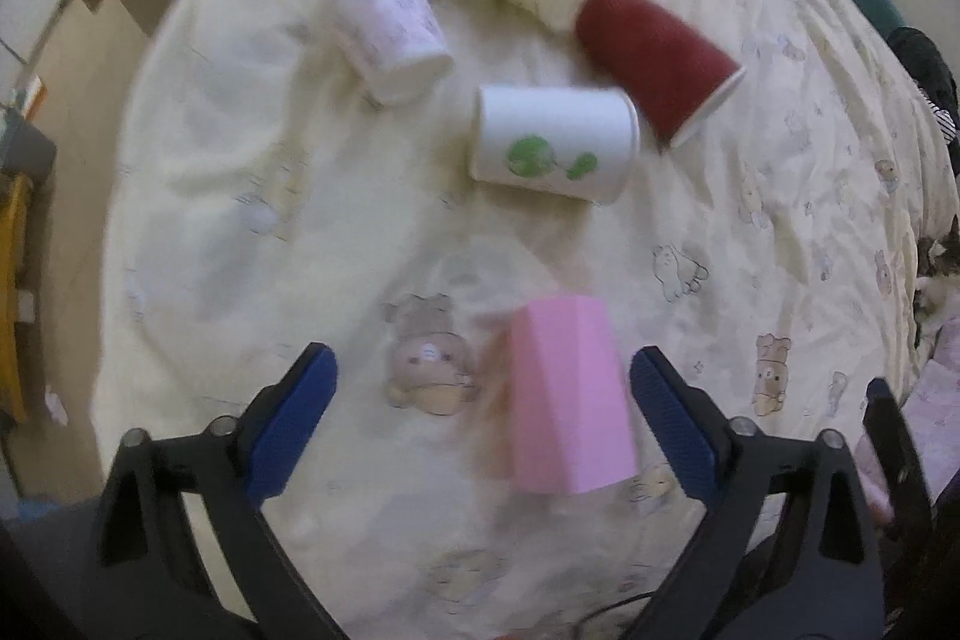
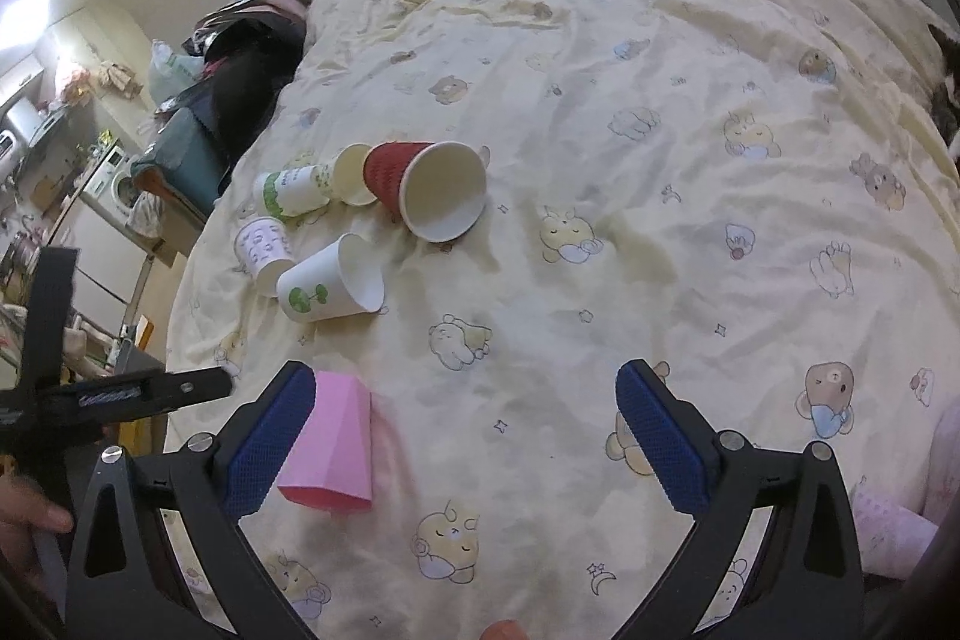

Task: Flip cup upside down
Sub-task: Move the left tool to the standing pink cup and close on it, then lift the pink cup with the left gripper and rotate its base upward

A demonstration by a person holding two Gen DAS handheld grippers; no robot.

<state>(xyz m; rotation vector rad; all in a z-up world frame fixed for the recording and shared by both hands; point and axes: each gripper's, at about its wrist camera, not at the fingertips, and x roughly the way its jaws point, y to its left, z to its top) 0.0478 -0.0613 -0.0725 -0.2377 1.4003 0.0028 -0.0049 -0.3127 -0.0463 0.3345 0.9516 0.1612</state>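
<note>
Pink cup [image 1: 567, 397] is standing mouth-down on the bed [image 1: 750, 172], sitting between the spread fingers of the left tool [image 1: 483, 421]. Right tool [image 2: 465, 436] is hanging released, empty. Looks flipped; I'd be lifting straight off, avoiding clipping the wall.

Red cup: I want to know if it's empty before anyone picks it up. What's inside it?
In the right wrist view, the red cup lies on its side on the bedsheet, mouth toward the camera. Its pale interior looks empty; the deepest part is shadowed.
</note>
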